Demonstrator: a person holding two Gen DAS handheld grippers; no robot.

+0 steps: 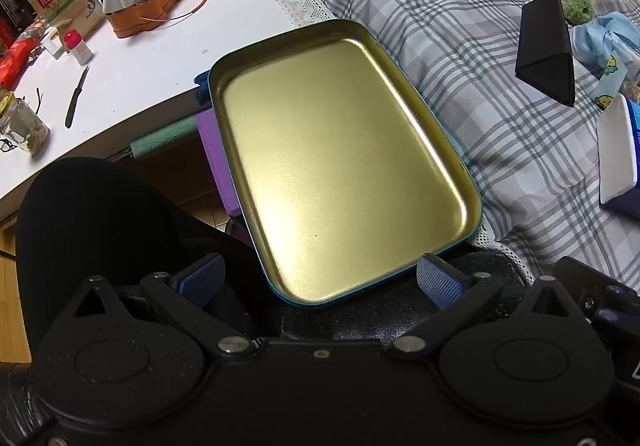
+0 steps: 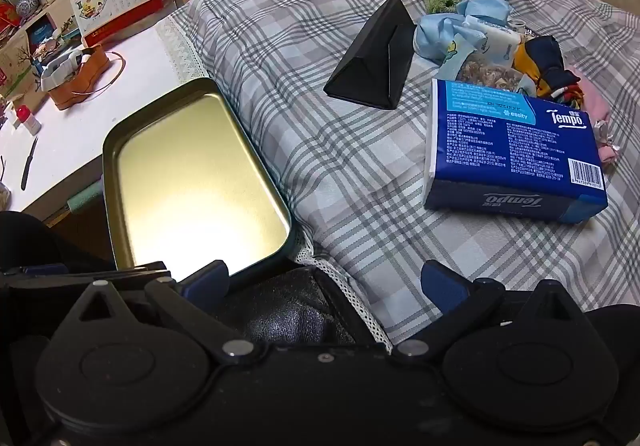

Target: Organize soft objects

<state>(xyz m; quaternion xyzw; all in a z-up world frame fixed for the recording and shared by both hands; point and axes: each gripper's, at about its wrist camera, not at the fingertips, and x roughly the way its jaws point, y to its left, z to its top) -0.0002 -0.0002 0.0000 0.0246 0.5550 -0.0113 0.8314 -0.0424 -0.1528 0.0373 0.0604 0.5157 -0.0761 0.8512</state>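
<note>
The fingers [image 1: 202, 280] of both grippers are spread apart and hold nothing. The gold tin [image 1: 340, 165] lies empty at the bed's left edge. Farther right, the tissue pack [image 2: 516, 153] looks light and squashy; pinching its short sides seems best.

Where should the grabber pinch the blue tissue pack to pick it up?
Probably across its two long sides, coming down from above. The tissue pack lies flat on the plaid bedspread, broad face up, and its soft sides should squeeze in. The right gripper is open and nearest.
</note>
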